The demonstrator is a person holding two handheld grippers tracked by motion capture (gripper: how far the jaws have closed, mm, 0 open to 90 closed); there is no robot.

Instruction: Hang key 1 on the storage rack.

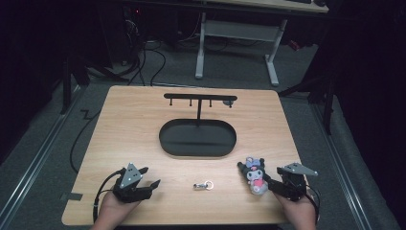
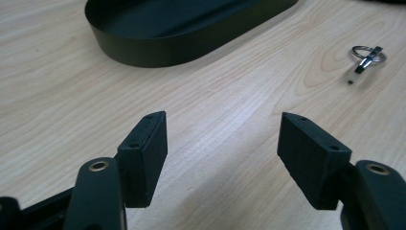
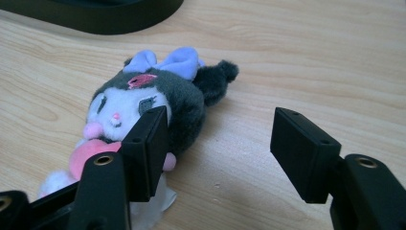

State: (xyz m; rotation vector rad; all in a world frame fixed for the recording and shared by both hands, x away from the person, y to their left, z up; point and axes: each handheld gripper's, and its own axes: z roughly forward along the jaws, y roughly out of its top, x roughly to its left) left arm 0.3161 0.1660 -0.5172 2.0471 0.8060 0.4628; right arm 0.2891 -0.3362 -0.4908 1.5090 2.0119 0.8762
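Nearest the person, the right gripper [image 1: 268, 182] is resting low at the table's [image 1: 129, 120] front right edge with its jaws spread wide and nothing between them. One jaw is lying just beside the plush toy [image 3: 143, 110], perhaps brushing its fur, and the toy is sitting to that jaw's outer side rather than in the gap. From here a straight close would likely be catching air, or shoving the soft toy sideways across the wood; the hand would need to be shifting across first so that the body comes between the jaws.

The left gripper [image 1: 148, 184] is resting at the front left, jaws equally far apart, holding and touching nothing, with bare wood between them. The key ring [image 2: 366, 57] is lying flat between the two grippers, well clear of both. Being small and thin, it could be skating away if pinched at a poor angle.

Farther off, the black oval tray [image 1: 167, 143] is sitting mid-table, and a hook stand [image 1: 199, 98] is rising from its far side. The hooks look small, so threading the ring on could easily be going wrong.
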